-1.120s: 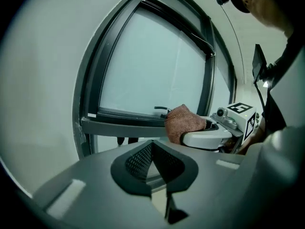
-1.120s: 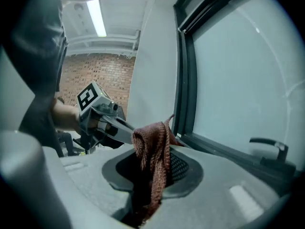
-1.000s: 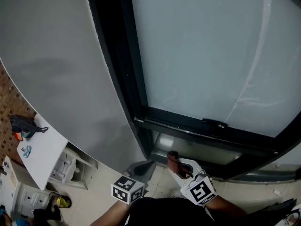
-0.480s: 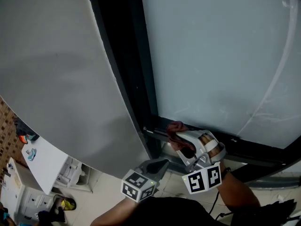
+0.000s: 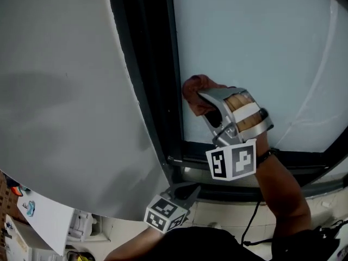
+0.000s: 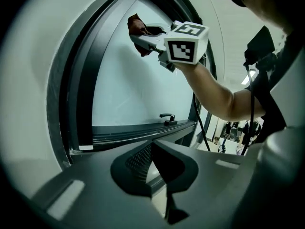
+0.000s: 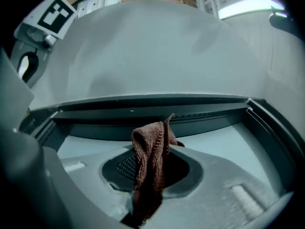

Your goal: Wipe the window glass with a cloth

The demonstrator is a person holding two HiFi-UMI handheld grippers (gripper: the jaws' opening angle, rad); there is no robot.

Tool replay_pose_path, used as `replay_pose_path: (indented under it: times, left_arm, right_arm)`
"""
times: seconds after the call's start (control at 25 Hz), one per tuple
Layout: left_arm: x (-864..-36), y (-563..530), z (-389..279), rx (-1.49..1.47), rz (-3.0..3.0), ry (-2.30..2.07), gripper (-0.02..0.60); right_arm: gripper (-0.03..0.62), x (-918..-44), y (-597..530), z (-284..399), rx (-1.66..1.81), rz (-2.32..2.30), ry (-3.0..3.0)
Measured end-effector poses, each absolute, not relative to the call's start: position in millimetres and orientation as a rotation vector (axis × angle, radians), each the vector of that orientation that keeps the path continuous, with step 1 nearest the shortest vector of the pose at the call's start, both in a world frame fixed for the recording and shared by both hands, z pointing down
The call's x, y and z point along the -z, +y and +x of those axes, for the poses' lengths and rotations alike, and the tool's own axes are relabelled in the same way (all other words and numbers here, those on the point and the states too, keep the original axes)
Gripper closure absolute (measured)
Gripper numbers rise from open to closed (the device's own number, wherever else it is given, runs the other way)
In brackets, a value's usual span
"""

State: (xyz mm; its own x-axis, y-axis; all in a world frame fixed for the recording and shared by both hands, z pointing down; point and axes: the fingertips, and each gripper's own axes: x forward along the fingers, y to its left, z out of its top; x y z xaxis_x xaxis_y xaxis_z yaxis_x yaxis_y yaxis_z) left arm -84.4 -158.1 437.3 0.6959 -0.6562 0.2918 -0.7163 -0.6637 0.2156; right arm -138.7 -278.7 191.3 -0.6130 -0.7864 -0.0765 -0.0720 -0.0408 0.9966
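One brown cloth (image 5: 194,90) pinched in right hand-held gripper (image 5: 205,101), at window glass (image 5: 261,53) just beside dark frame (image 5: 155,80), wide glass free to the right, left hand-held gripper (image 5: 184,191) pressed together, empty.

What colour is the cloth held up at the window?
Reddish brown and knitted; the cloth shows best in the right gripper view.

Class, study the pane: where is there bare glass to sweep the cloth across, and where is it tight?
Open: the glass above and right of the cloth, up from the bottom rail. Tight: the left edge, where the right gripper holds the cloth beside the upright frame.
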Motion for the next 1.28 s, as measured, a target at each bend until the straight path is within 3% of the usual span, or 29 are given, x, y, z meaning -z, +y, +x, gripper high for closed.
replay_pose_path:
  times: [0.36, 1.28]
  left_arm:
    - [-438.7, -159.3, -104.3, -0.214, 2.582, -1.066, 0.565]
    - [-451.5, -164.2, -115.8, -0.213, 2.524, -1.11, 0.565]
  right_arm:
    - [0.516, -155.5, -317.1, -160.8, 1.765, 0.96, -1.483]
    - [0.514, -225.5, -327.1, -166.1, 1.742, 0.91, -1.518]
